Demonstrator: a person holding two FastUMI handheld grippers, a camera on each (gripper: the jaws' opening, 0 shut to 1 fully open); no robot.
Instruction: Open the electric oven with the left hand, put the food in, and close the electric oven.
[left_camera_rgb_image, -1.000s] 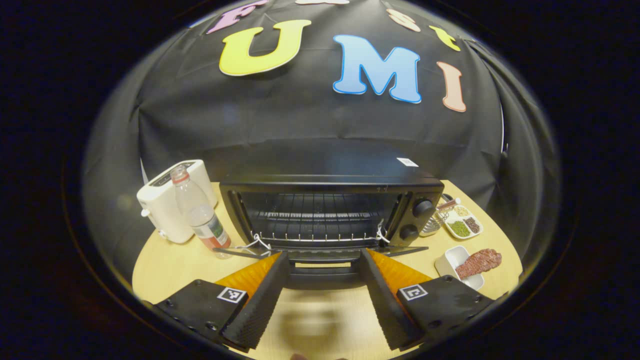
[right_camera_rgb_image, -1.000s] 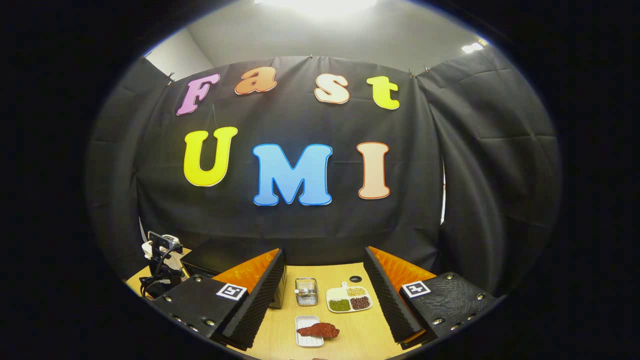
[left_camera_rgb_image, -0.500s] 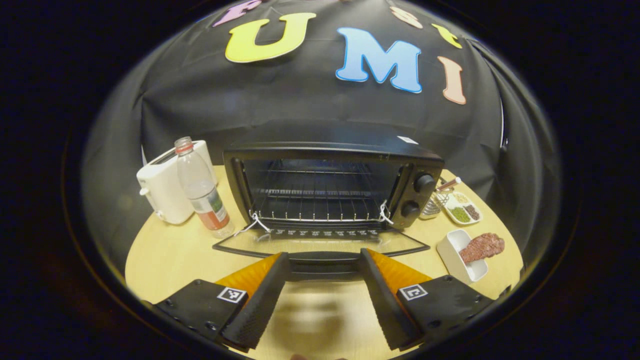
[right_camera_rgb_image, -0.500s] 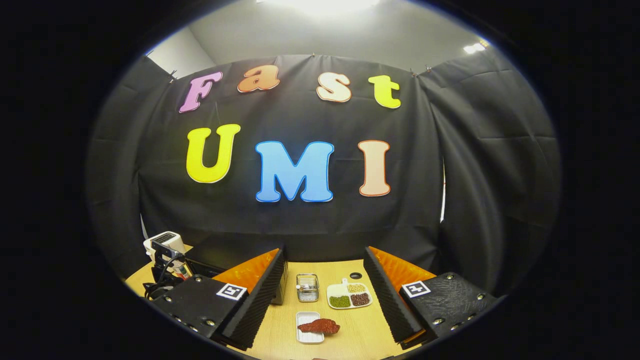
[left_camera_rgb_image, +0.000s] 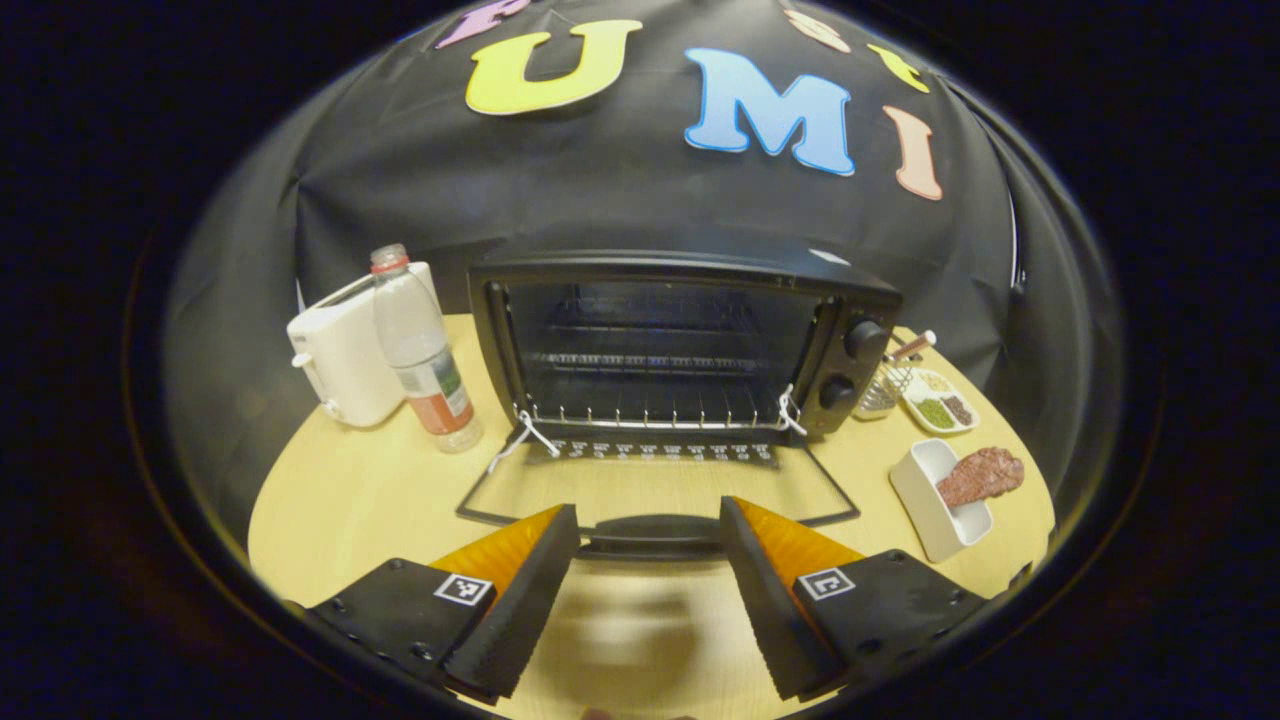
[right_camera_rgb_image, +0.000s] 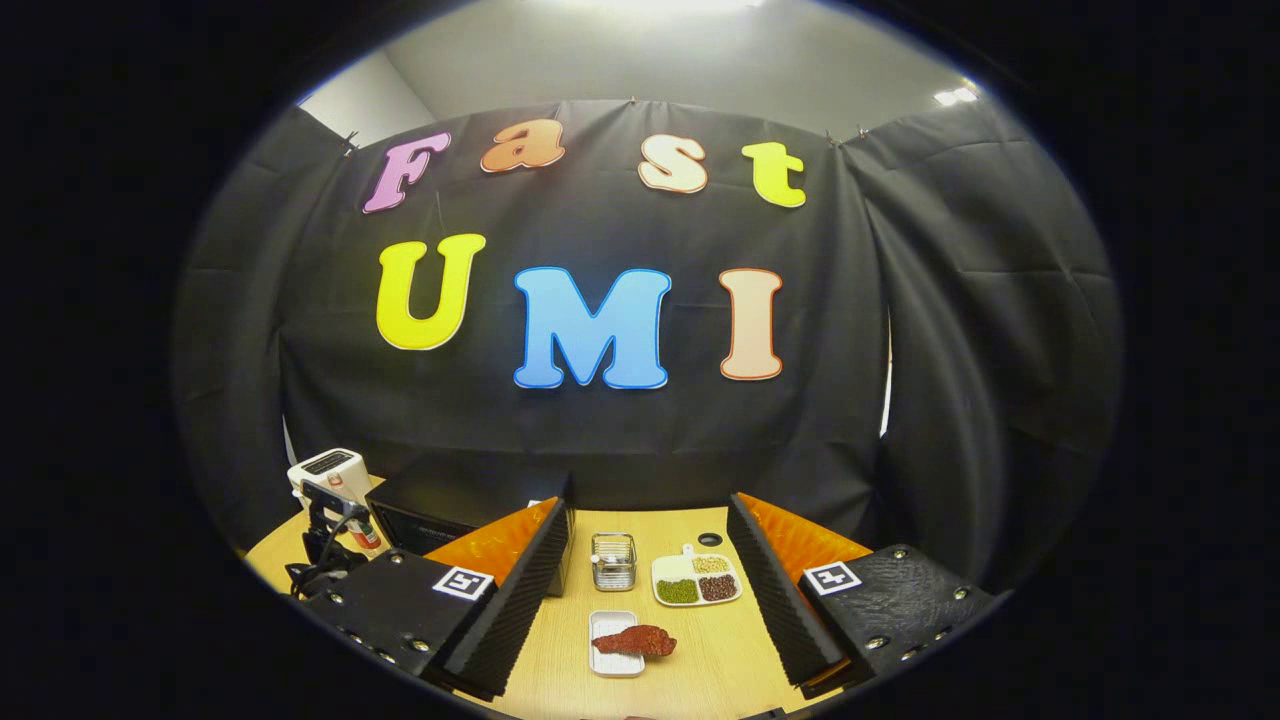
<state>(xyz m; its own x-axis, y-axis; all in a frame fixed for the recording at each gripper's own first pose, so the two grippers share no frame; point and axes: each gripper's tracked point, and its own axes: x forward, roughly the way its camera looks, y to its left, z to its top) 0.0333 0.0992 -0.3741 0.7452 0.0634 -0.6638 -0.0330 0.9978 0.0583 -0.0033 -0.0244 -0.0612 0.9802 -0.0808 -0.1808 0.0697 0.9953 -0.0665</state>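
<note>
Nearest me in the left gripper view, my left gripper (left_camera_rgb_image: 648, 560) has its fingers spread wide, with the oven door's handle (left_camera_rgb_image: 650, 530) lying between the tips; I can't tell if either tip touches it, nothing clamped. Beyond it the glass door (left_camera_rgb_image: 655, 480) is folded down flat over the wooden table (left_camera_rgb_image: 340, 500). Behind that the electric oven (left_camera_rgb_image: 690, 345) stands open, wire rack (left_camera_rgb_image: 650, 410) inside, two knobs (left_camera_rgb_image: 862, 340) on its right side. Right of the door, the food, a reddish-brown meat slab (left_camera_rgb_image: 980, 476), lies across the rim of a white rectangular dish (left_camera_rgb_image: 935, 500). Farther right and back: a small wire basket (left_camera_rgb_image: 885, 390) and a divided tray of beans (left_camera_rgb_image: 940, 405). Left of the oven a plastic bottle (left_camera_rgb_image: 420, 350) stands upright just in front of a white toaster (left_camera_rgb_image: 345, 355).

In the right gripper view, my right gripper (right_camera_rgb_image: 650, 600) is also wide open, holding nothing, up above the table. Between its fingers I see the meat (right_camera_rgb_image: 633, 641) on its dish (right_camera_rgb_image: 612, 645), then the basket (right_camera_rgb_image: 613, 560) and bean tray (right_camera_rgb_image: 698, 580) farther off. Oven (right_camera_rgb_image: 450, 505) sits far left.
</note>
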